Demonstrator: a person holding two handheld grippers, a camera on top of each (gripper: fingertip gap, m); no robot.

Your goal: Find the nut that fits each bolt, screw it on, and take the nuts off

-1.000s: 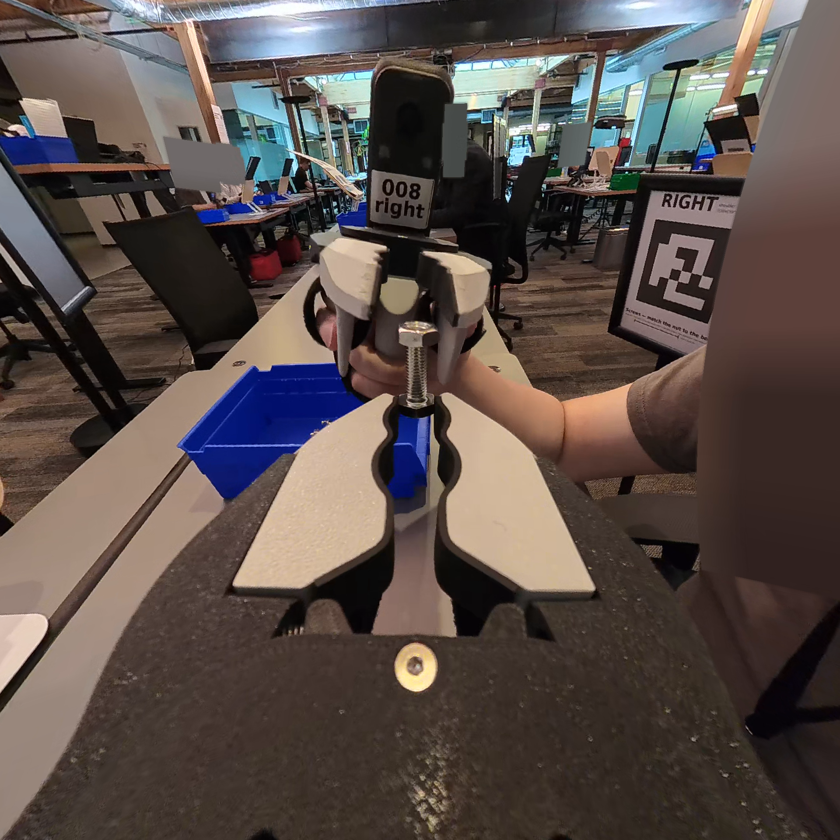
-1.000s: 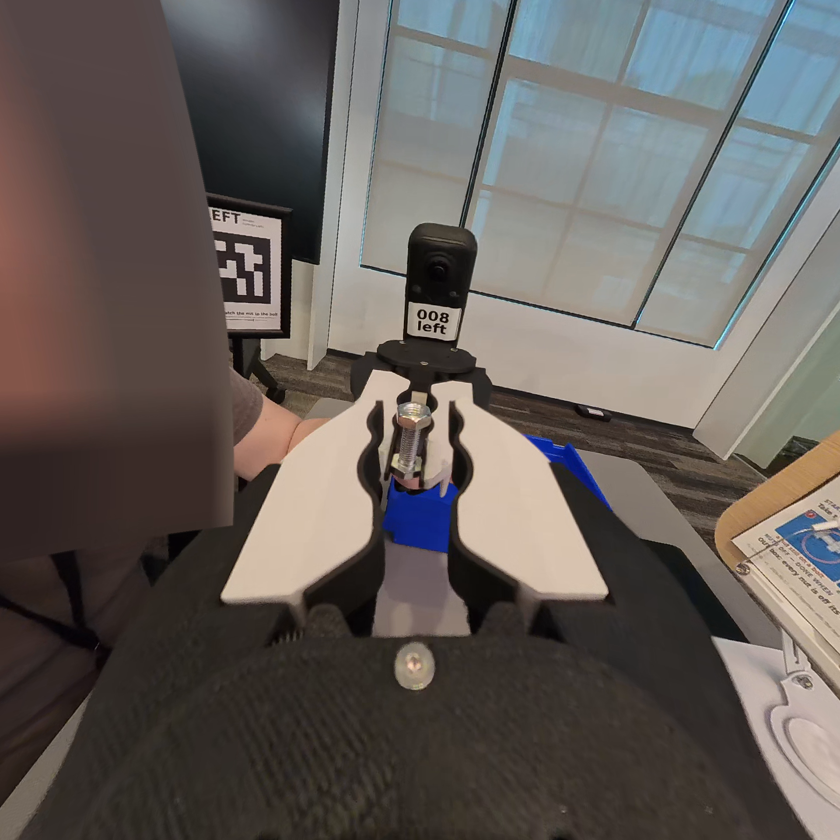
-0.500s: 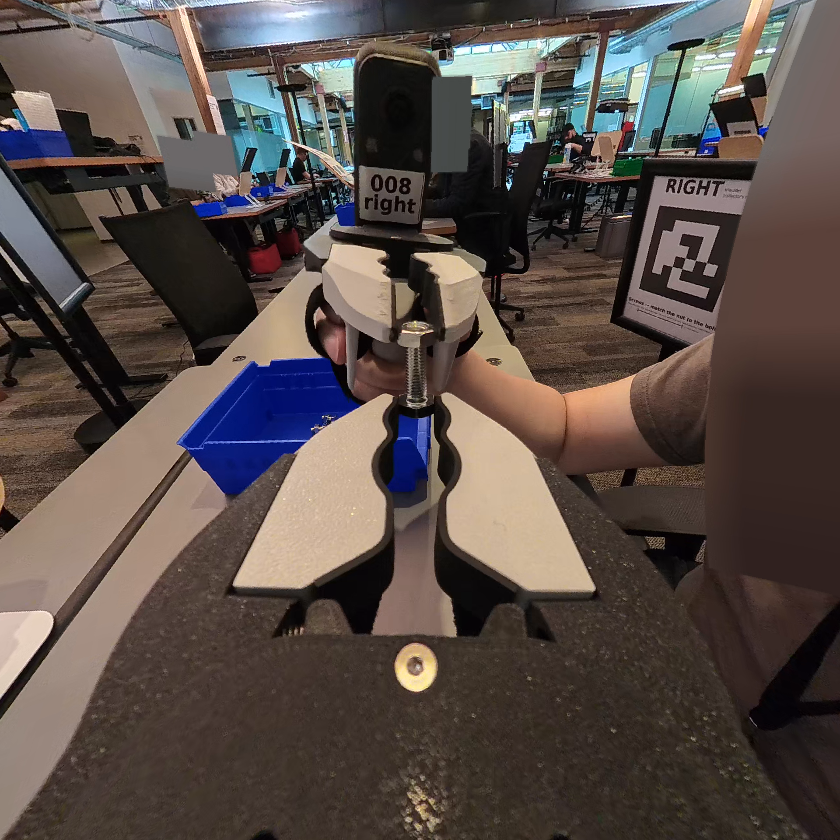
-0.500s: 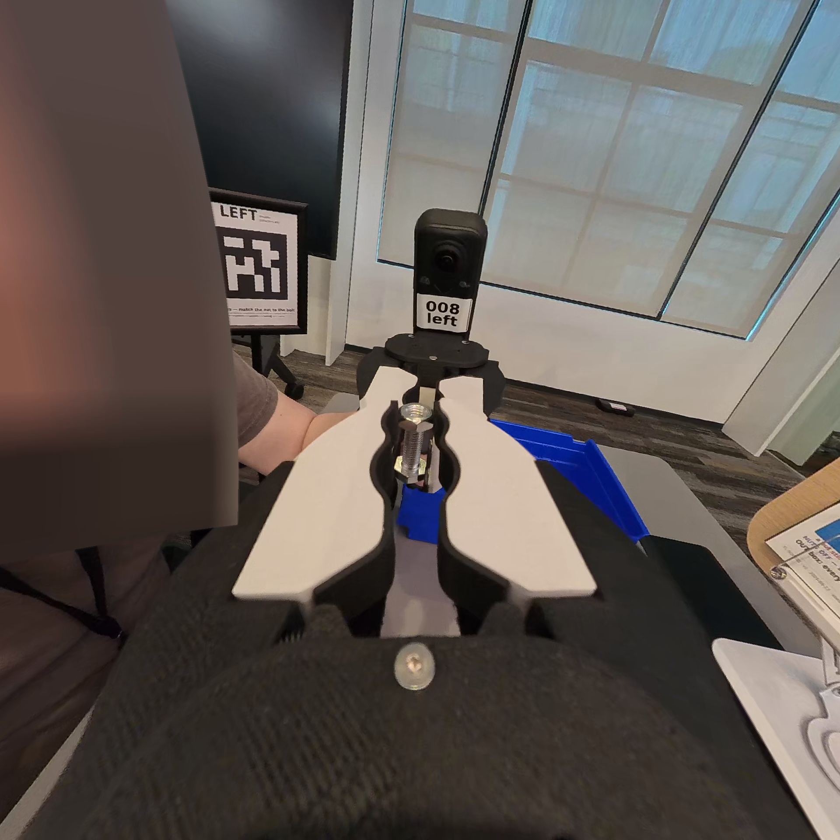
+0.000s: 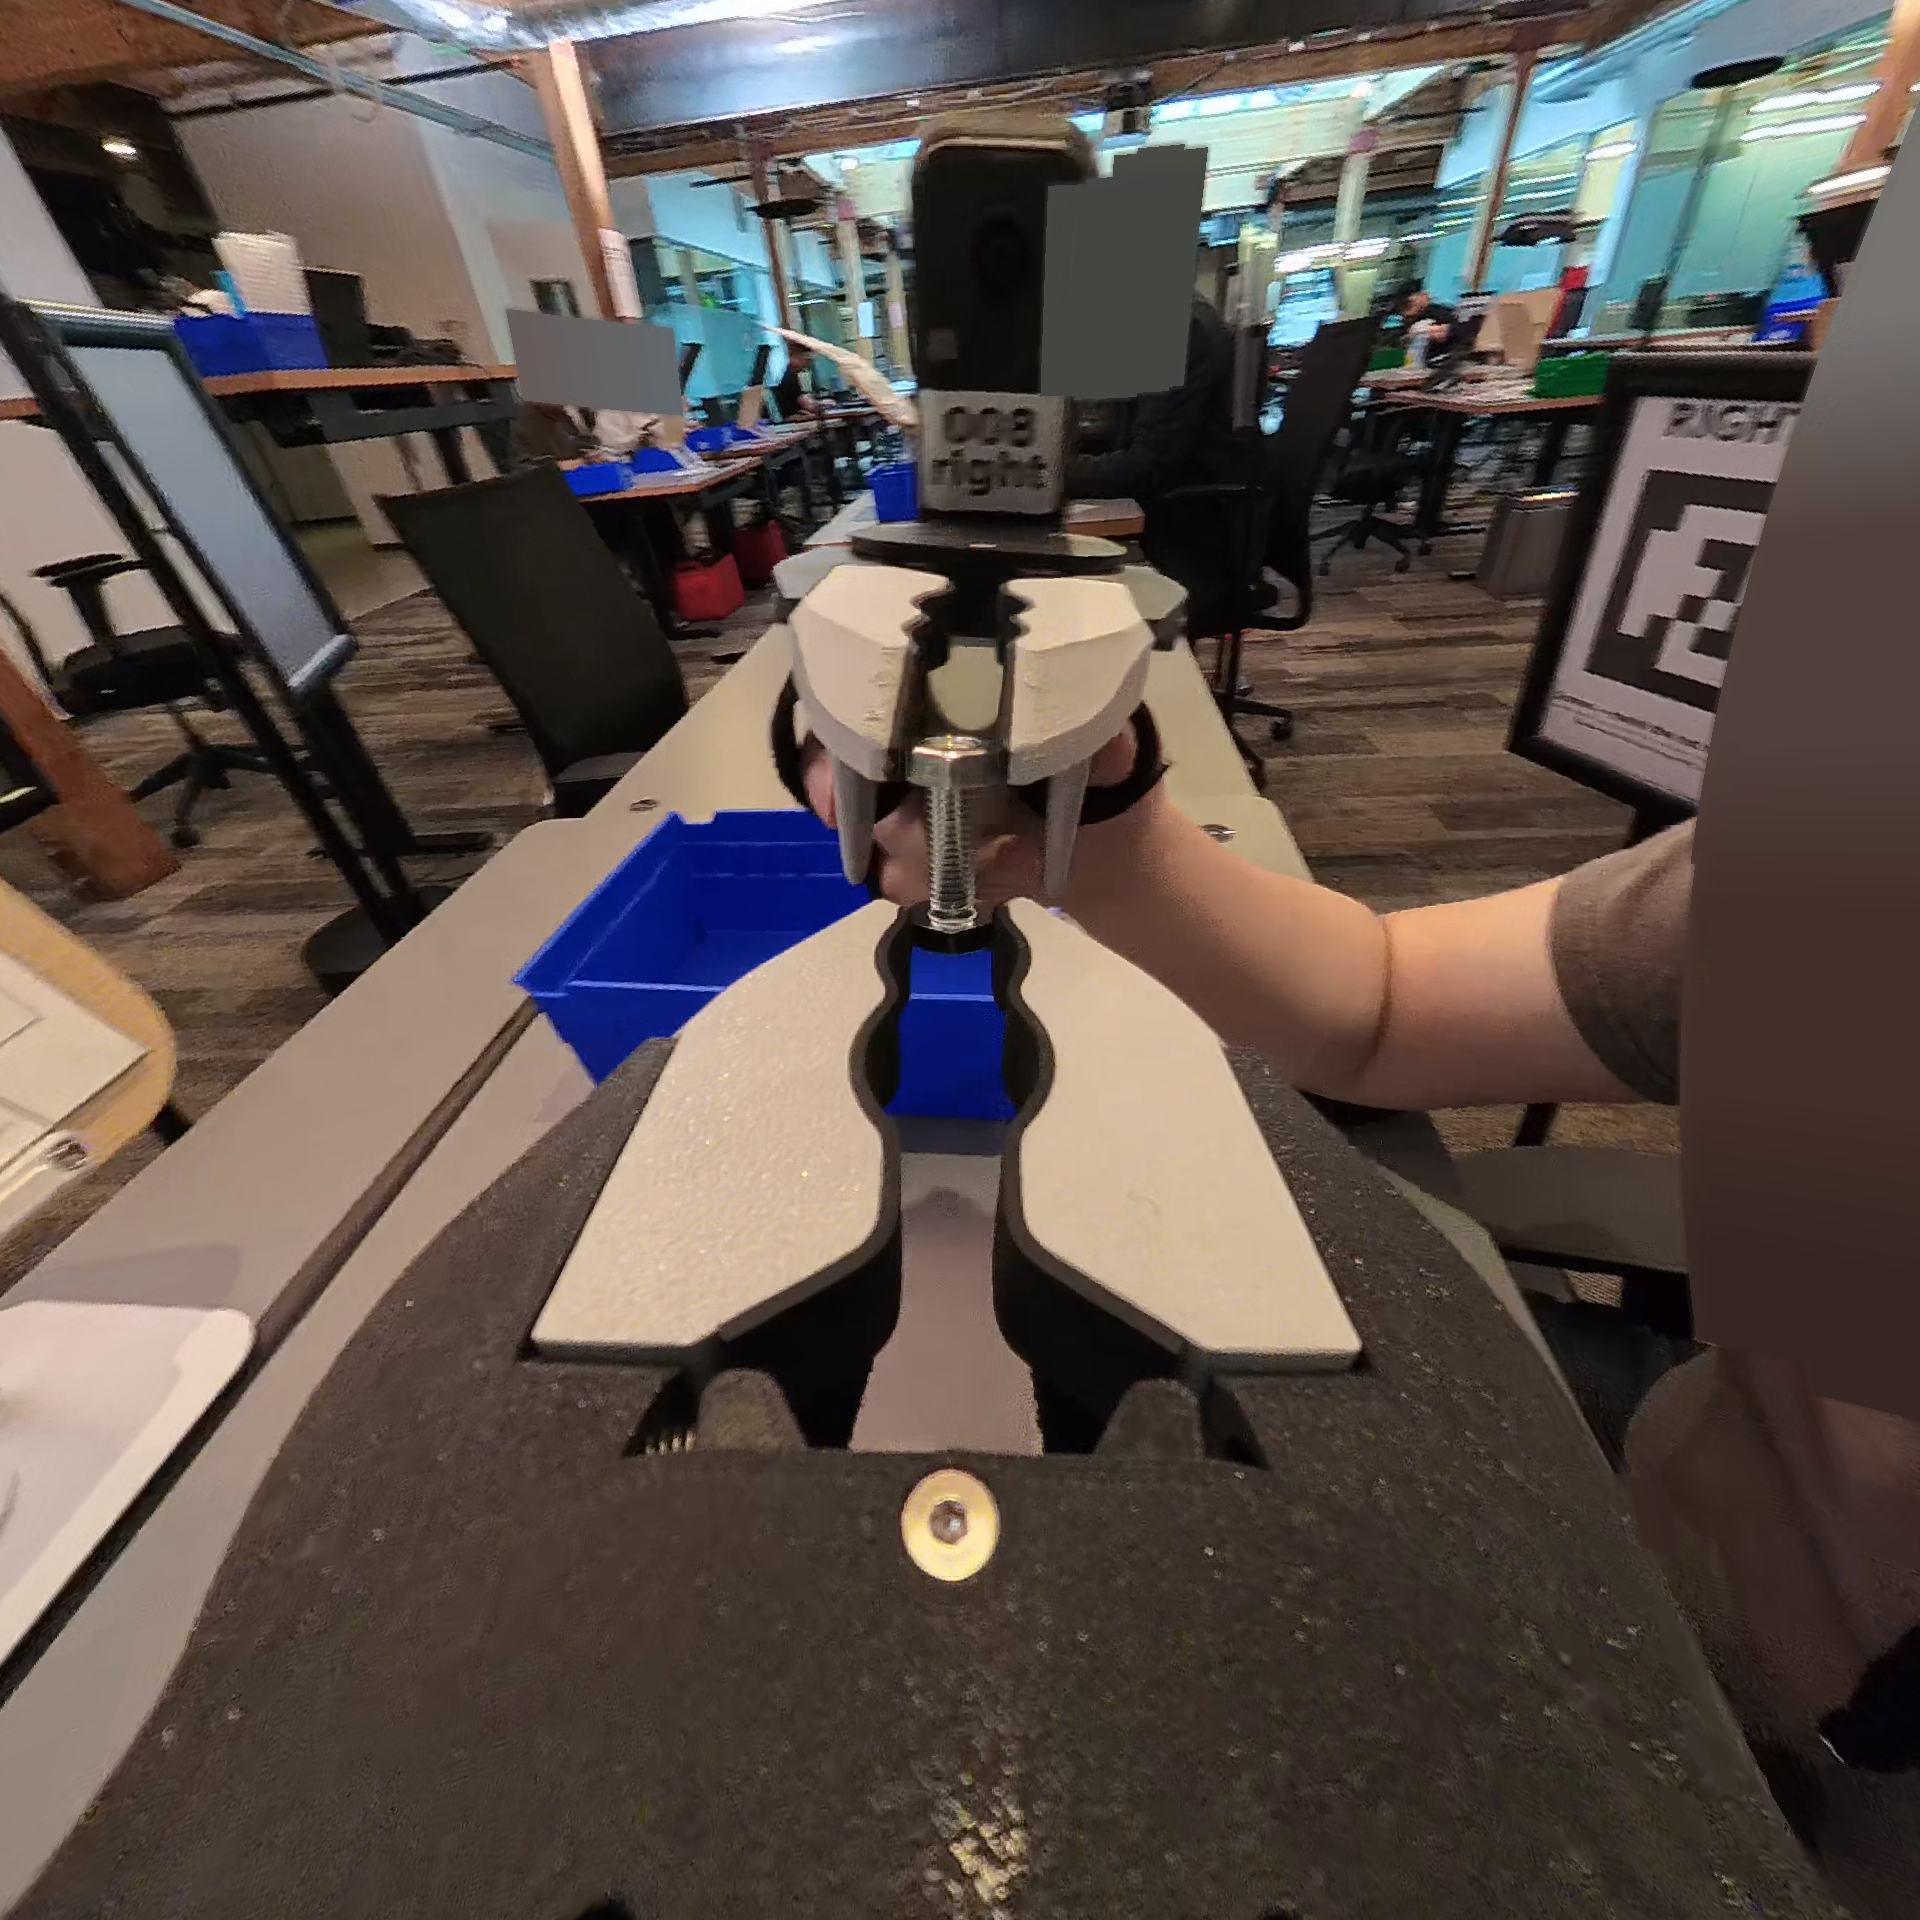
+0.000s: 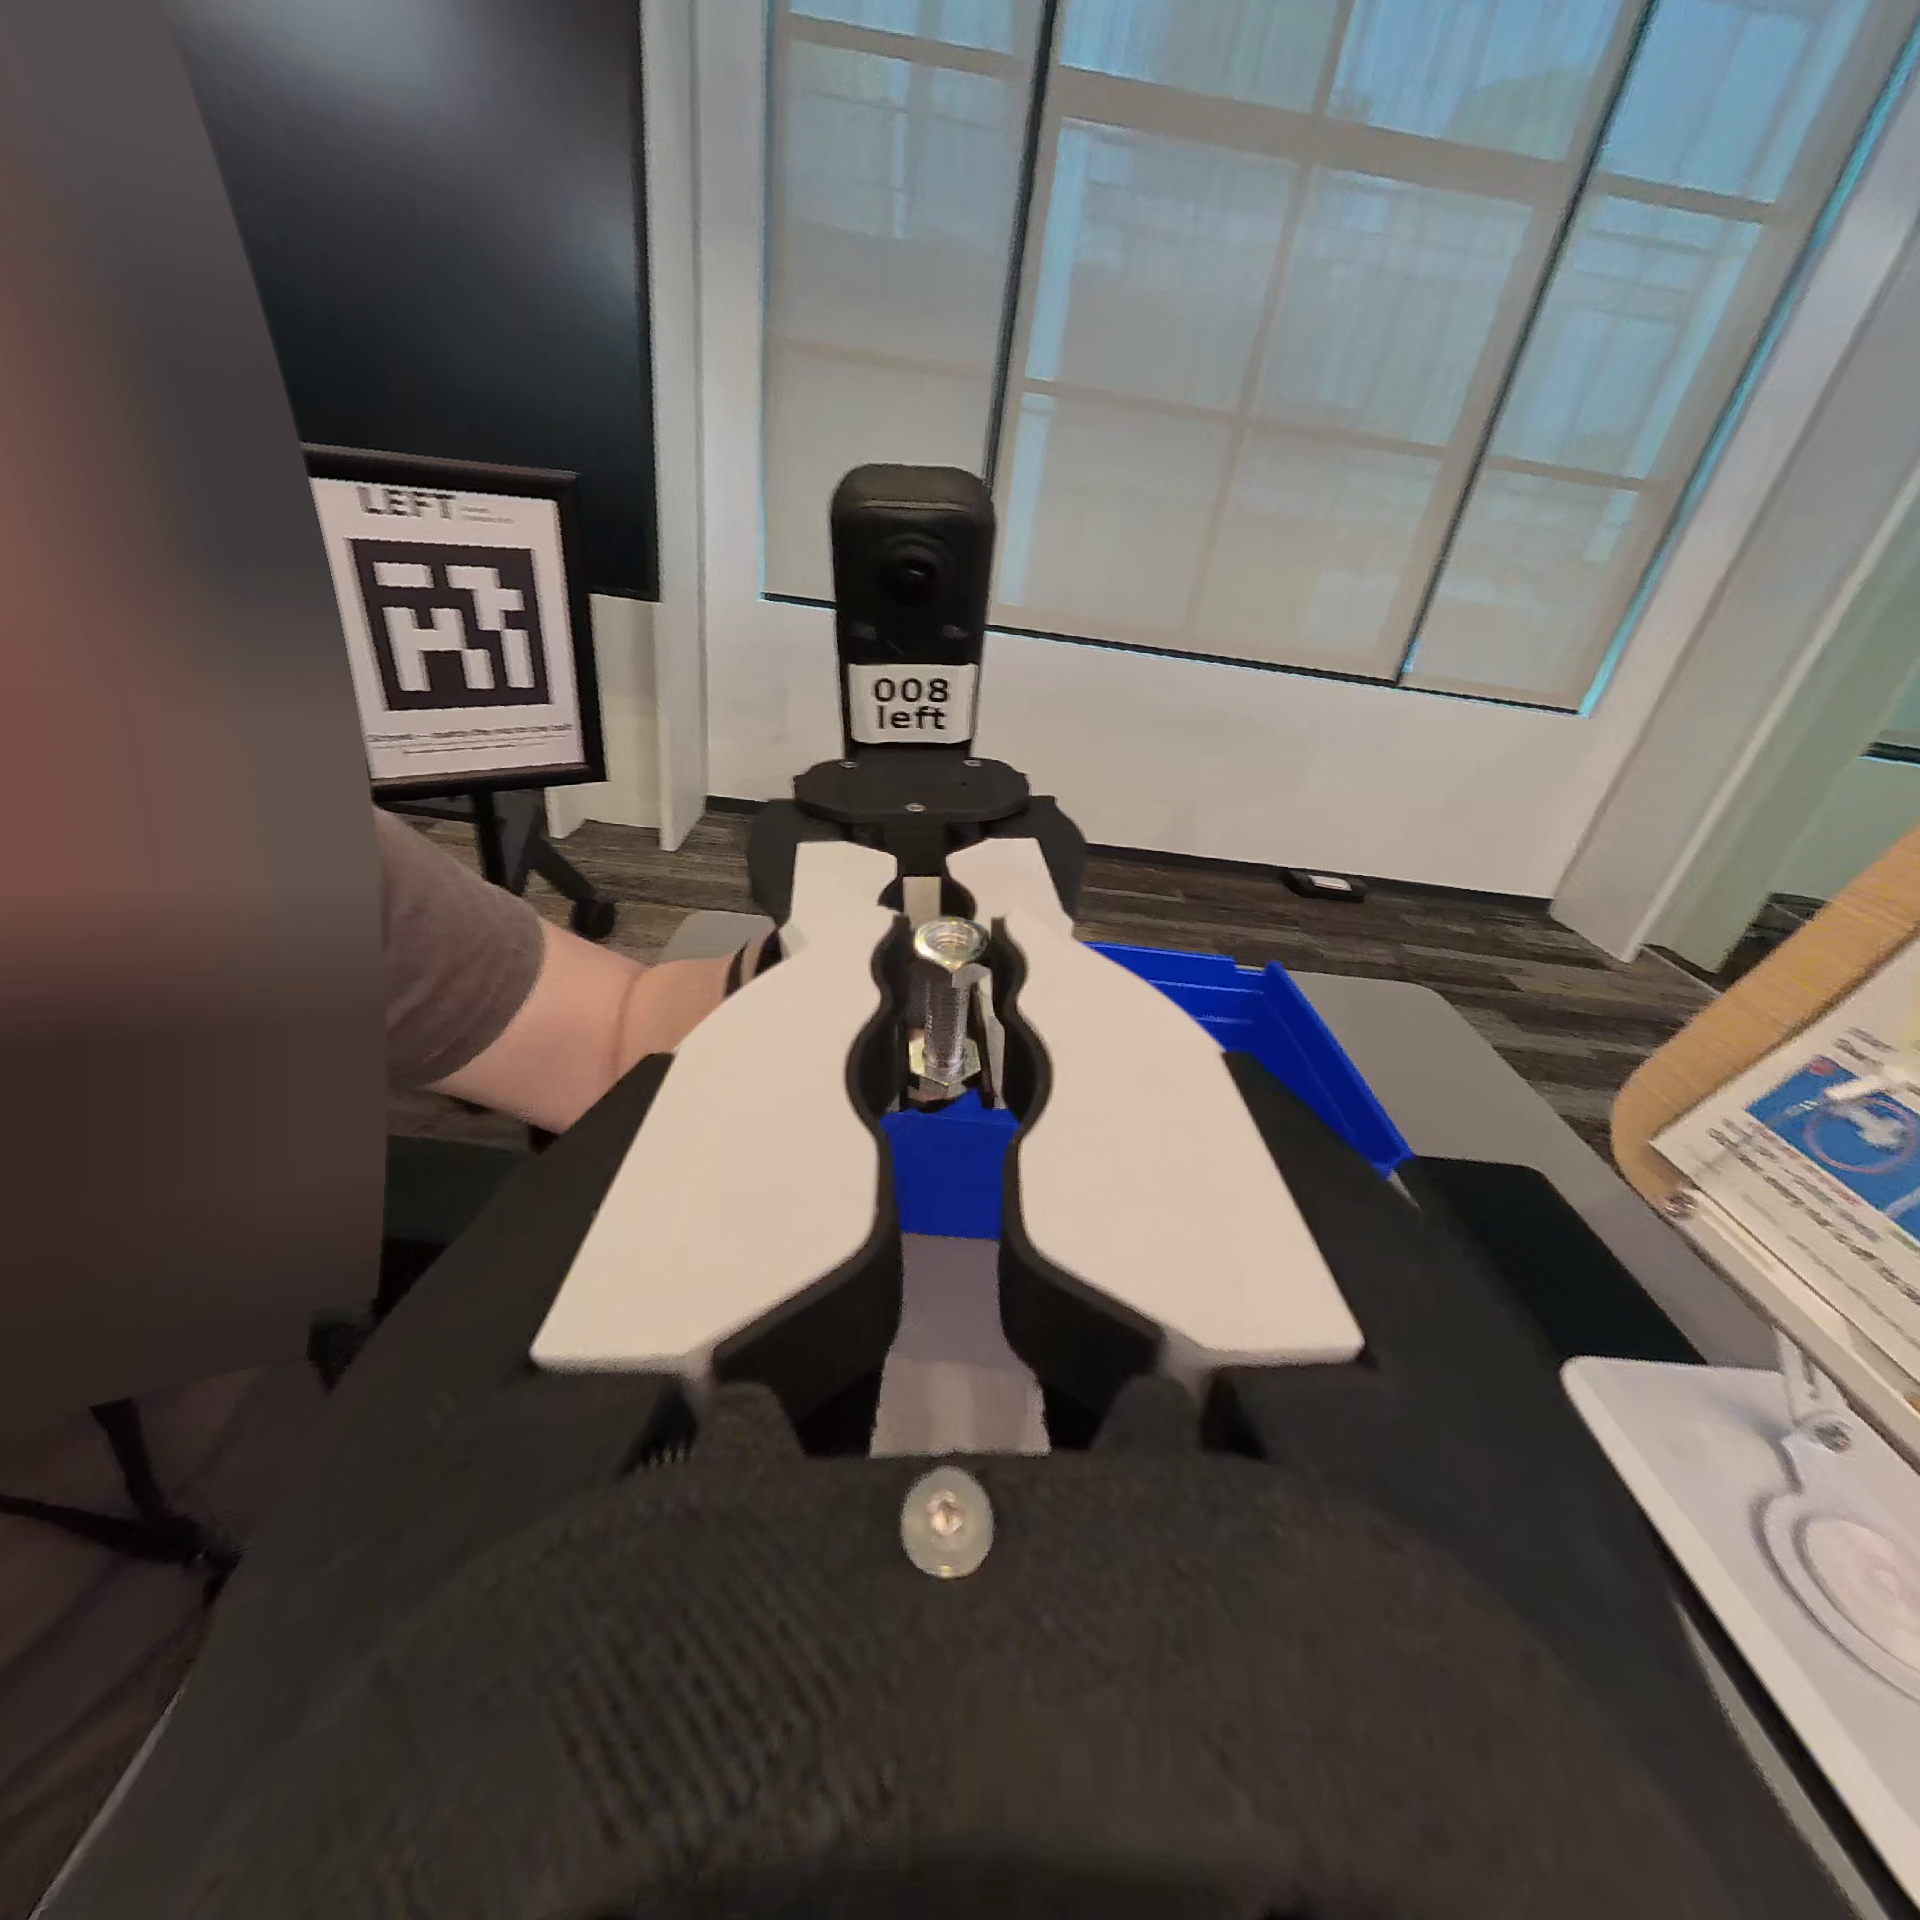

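Observation:
A silver bolt (image 5: pixel 951 831) stands upright between my two facing grippers, above a blue bin (image 5: pixel 686 935). My left gripper (image 5: pixel 951 923) is shut at the bolt's lower end, on a nut (image 6: pixel 940 1062) threaded there. My right gripper (image 6: pixel 943 935) is shut on the bolt's hex head (image 6: pixel 948 940). In the left wrist view the right gripper (image 5: pixel 951 748) faces me, with the head (image 5: pixel 948 758) between its fingertips. The nut is mostly hidden between the pads in the left wrist view.
The blue bin (image 6: pixel 1299 1049) sits on a grey table (image 5: pixel 364 1091). A person's forearm (image 5: pixel 1299 977) reaches in from the right. Framed marker signs stand behind (image 5: pixel 1683 582) (image 6: pixel 457 613). A white sheet (image 6: pixel 1766 1558) and a wooden board with papers (image 6: pixel 1818 1122) lie at the side. My two grippers' fingertips are within a few centimetres of each other.
My right gripper has closed in from open around the bolt head to shut on it. Both grippers have drawn slightly nearer each other. The left gripper keeps its hold on the nut end.

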